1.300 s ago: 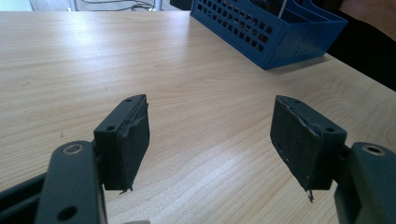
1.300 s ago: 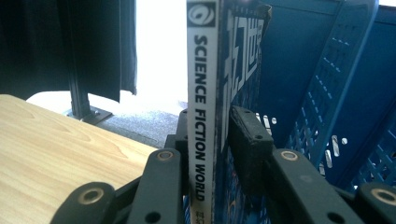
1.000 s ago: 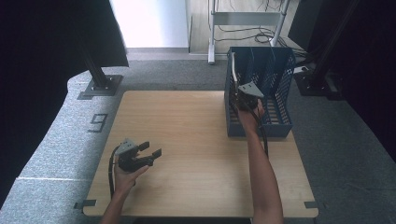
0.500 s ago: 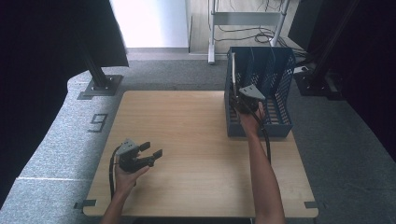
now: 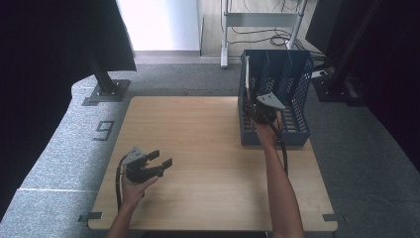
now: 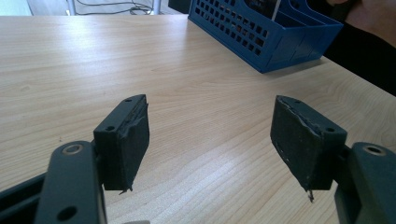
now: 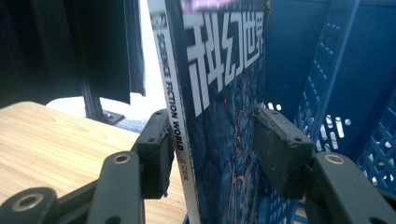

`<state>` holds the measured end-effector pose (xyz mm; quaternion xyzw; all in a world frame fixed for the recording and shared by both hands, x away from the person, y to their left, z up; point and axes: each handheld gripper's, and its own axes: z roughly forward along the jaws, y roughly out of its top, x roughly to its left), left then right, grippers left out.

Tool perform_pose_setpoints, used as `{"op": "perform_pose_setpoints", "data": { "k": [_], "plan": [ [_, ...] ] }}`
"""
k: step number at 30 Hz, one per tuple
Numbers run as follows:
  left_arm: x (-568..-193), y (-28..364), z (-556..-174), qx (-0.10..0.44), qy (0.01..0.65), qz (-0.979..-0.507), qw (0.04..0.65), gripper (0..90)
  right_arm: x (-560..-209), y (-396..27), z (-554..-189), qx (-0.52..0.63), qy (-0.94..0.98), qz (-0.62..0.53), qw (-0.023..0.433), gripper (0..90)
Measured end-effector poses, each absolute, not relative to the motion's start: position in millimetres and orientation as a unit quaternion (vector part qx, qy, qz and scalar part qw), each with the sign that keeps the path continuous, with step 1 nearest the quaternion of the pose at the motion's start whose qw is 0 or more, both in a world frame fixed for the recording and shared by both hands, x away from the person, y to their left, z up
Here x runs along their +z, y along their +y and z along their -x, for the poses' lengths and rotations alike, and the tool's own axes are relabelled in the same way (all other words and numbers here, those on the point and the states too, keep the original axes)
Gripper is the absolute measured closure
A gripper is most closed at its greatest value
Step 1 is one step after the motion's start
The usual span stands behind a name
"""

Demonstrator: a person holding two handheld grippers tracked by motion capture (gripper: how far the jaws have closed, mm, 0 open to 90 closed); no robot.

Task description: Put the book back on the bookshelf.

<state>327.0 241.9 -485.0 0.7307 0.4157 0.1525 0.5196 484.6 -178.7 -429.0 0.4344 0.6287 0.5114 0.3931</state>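
Observation:
A magazine (image 7: 219,116) with a dark blue cover and a white spine stands upright in the left slot of a blue file rack (image 5: 292,84) at the table's far right. In the high view the magazine (image 5: 246,74) is a thin pale edge. My right gripper (image 7: 212,149) straddles it. Its jaws have just been opening, and the right pad (image 7: 280,144) stands clear of the cover. From above, the right gripper (image 5: 257,111) reaches into the rack's near left corner. My left gripper (image 5: 161,158) rests open and empty near the table's front left, its jaws (image 6: 210,140) wide apart.
The wooden table (image 5: 208,129) is bare between the two hands. The rack's perforated dividers (image 7: 336,93) stand close to the right of the magazine. Beyond the table are grey carpet, a black stand base (image 5: 106,91) and a metal rack's legs (image 5: 225,34).

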Motion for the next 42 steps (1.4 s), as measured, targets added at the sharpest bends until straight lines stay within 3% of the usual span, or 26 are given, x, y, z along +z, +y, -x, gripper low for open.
{"op": "perform_pose_setpoints", "data": {
  "k": [14, 22, 42],
  "plan": [
    [-491.3, 238.6, -333.3, 0.144, 0.422, -0.736, 0.510, 28.3, -412.3, -184.6, -465.4, 0.529, 0.628, -0.434, 0.371, 45.6],
    [-491.4, 237.8, -331.1, 0.145, 0.420, -0.736, 0.511, 28.3, -421.7, -186.3, -453.7, 0.525, 0.640, -0.435, 0.355, 44.9],
    [-493.1, 236.1, -324.6, 0.150, 0.415, -0.746, 0.499, 27.8, -443.6, -201.4, -384.0, 0.559, 0.642, -0.412, 0.326, 45.3]
  ]
}}
